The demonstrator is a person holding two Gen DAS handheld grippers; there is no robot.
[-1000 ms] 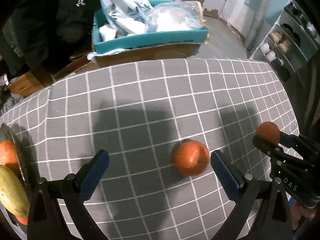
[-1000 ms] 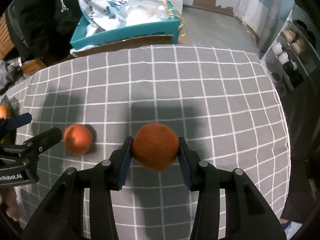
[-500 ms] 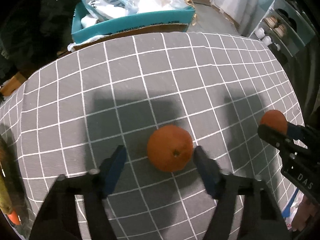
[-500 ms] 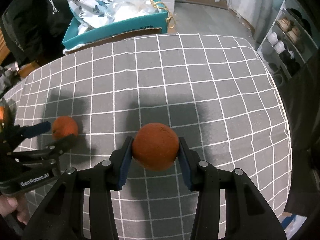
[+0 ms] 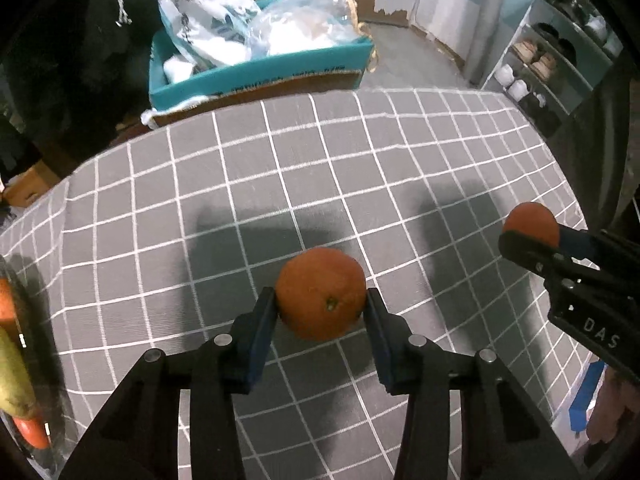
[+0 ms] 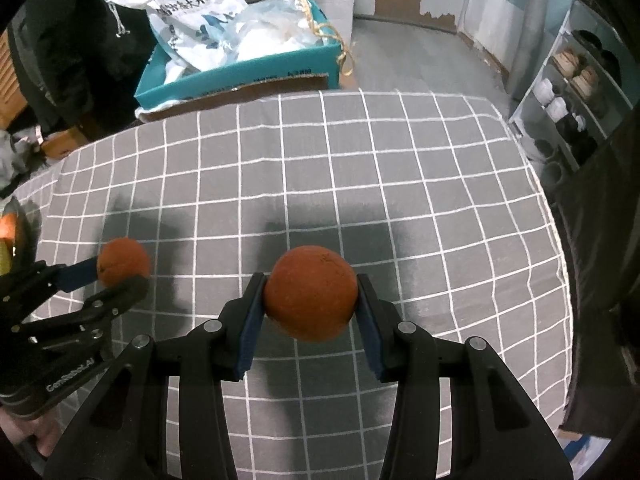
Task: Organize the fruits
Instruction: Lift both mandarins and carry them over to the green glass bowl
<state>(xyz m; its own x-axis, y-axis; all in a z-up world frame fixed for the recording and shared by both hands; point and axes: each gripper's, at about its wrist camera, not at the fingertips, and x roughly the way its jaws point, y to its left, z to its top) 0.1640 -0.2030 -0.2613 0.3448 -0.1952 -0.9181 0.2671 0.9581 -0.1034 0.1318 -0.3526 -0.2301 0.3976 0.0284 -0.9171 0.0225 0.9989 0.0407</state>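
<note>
1. Left gripper (image 5: 321, 309): black plastic arms with blue rubber-faced fingers (image 5: 262, 326), closed tight on a round orange with a dimpled skin and a small green stem scar (image 5: 322, 294). Both pads press its sides. Whether the fruit rests on the cloth or hangs just above it cannot be told.

2. Right gripper (image 6: 310, 306): same build, fingers (image 6: 250, 330) clamped on a second, darker orange with a rough, matte peel (image 6: 311, 293). It is held above its own shadow on the cloth.

3. Worktop (image 6: 420, 184): covered by a grey woven cloth ruled with thin white lines into squares, slightly rippled toward the 3 o'clock edge.

4. In the left wrist view the right gripper enters at 3 o'clock, its darker orange showing as a small round cap above the black finger. In the right wrist view the left gripper enters at 9 o'clock with its orange, well apart from the other fruit.

5. Dark, glossy-rimmed dish (image 5: 18, 320), at 9 o'clock in the left wrist view: holds a smooth yellow-green elongated fruit (image 5: 12, 380) and orange-red pieces, partly cut off by the frame.

6. Teal cardboard box (image 6: 240, 76), at 12 o'clock beyond the worktop: holds a crinkled white printed sack (image 6: 188, 8) and clear plastic bags.

7. Open white shelf unit (image 6: 568, 96), at 2 o'clock: carries shoes.
</note>
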